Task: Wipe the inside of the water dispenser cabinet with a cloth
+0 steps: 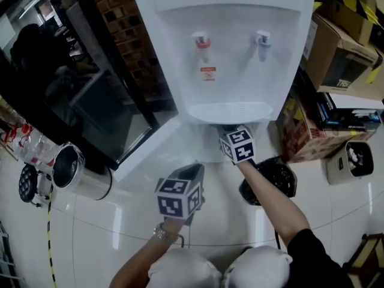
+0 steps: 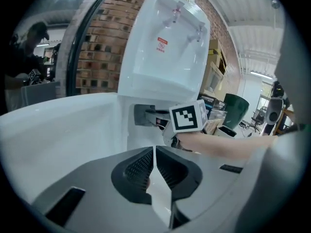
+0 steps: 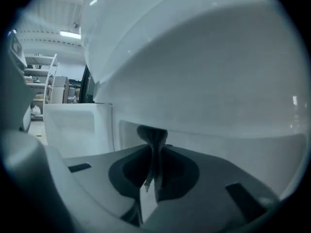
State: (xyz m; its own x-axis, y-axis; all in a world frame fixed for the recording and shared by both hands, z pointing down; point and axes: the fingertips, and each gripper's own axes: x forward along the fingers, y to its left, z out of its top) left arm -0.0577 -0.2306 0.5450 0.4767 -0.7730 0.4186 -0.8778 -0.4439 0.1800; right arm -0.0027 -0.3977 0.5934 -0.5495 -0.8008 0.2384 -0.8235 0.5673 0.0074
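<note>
My right tongs are clenched on the cloth, a dark grey rag pinched into a narrow upright fold. It runs up between the two pads and flares out a little above their tips, with a frayed end hanging down in the gap below. The cloth sits at the mouth of the low cabinet, right under the drip tray of the white water dispenser, and from my head camera the dispenser's front hides it. I cannot tell whether the cloth touches a cabinet wall.

The cabinet door is white and stands swung open to the left. Above the tray are the red tap and the blue tap, with a small red-printed label below the red one.

My left tongs are closed with nothing between them. They are held back from the dispenser, pointed at the cabinet, over the glossy white floor.

A black-lined bin stands just right of my right forearm, cardboard boxes are stacked further right, and a shiny metal canister lies off to the left
</note>
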